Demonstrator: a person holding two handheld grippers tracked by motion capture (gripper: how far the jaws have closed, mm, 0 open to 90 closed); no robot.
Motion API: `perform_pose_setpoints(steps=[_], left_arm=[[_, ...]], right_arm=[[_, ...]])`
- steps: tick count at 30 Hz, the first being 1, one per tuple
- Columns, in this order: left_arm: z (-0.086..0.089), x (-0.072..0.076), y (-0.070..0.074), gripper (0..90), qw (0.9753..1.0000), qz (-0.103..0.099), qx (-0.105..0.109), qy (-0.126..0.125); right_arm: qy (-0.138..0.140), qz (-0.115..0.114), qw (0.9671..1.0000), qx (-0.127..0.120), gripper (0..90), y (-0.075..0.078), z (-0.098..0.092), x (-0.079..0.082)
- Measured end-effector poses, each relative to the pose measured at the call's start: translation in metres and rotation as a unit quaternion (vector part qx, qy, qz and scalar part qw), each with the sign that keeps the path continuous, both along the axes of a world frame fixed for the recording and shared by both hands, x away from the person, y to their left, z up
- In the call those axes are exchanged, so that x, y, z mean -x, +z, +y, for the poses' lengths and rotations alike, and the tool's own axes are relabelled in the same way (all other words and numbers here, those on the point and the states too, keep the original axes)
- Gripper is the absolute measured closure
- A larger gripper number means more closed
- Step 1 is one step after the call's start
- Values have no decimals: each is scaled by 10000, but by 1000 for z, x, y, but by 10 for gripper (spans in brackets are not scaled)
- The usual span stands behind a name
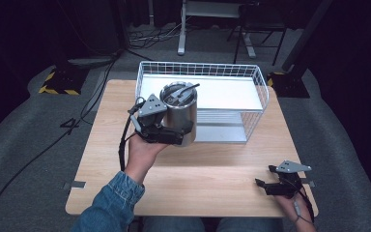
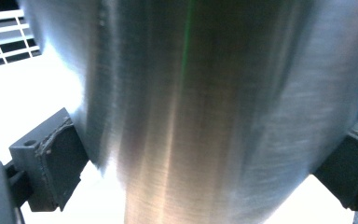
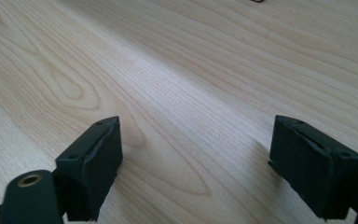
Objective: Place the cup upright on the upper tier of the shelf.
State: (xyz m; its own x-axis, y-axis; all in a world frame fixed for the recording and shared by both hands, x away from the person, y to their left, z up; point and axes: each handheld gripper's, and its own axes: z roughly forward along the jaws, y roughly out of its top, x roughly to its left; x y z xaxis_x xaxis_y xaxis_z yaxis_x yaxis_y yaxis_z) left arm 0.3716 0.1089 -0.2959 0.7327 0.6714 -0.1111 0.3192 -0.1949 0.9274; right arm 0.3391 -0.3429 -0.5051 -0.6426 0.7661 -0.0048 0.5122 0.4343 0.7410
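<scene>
A shiny metal pot (image 1: 179, 116) is held up in front of a white wire basket (image 1: 258, 82) on the wooden table (image 1: 212, 183). The pot stands upright. It has a lid (image 1: 178, 93) on top with a dark handle across it, so what is inside the pot cannot be seen.

The left gripper (image 1: 166, 133) squeezes the pot from both sides, low on its wall. In the left gripper view the two black jaws press on the silver side of the pot (image 2: 205, 112), one on each side.

The basket sits at the far side of the table. It has a flat white shelf (image 1: 222, 94) inside it. A bit of the basket's white wire (image 2: 4, 37) shows behind the pot in the left gripper view.

The right gripper (image 1: 270, 184) is near the front right corner of the table, well apart from the pot. Its jaws are wide apart with nothing between them, just above the bare wood (image 3: 191, 93).
</scene>
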Motion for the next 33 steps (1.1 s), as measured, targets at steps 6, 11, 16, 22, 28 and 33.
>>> perform_pose_setpoints(steps=[6, 11, 16, 22, 28, 33], left_arm=[[-1, -10, 22, 36, 9998, -147, -61, 82], [-2, -17, 35, 36, 9996, -227, -72, 131], [-5, -31, 52, 36, 9997, -188, 126, 122], [-9, -46, 65, 36, 9991, -313, 170, 212], [-23, -66, 64, 36, 9987, -341, 36, 365], [-32, -80, 63, 36, 9982, -385, -67, 452]], right_arm=[[9, -7, 10000, 0, 181, 0, 0, 0], [3, -8, 10000, -3, 185, 0, 0, 0], [13, -12, 10000, -3, 188, 0, 0, 0], [21, -13, 10000, -8, 193, 0, 0, 0], [20, -14, 10000, -16, 200, 0, 0, 0], [40, -18, 10000, -44, 208, 0, 0, 1]])
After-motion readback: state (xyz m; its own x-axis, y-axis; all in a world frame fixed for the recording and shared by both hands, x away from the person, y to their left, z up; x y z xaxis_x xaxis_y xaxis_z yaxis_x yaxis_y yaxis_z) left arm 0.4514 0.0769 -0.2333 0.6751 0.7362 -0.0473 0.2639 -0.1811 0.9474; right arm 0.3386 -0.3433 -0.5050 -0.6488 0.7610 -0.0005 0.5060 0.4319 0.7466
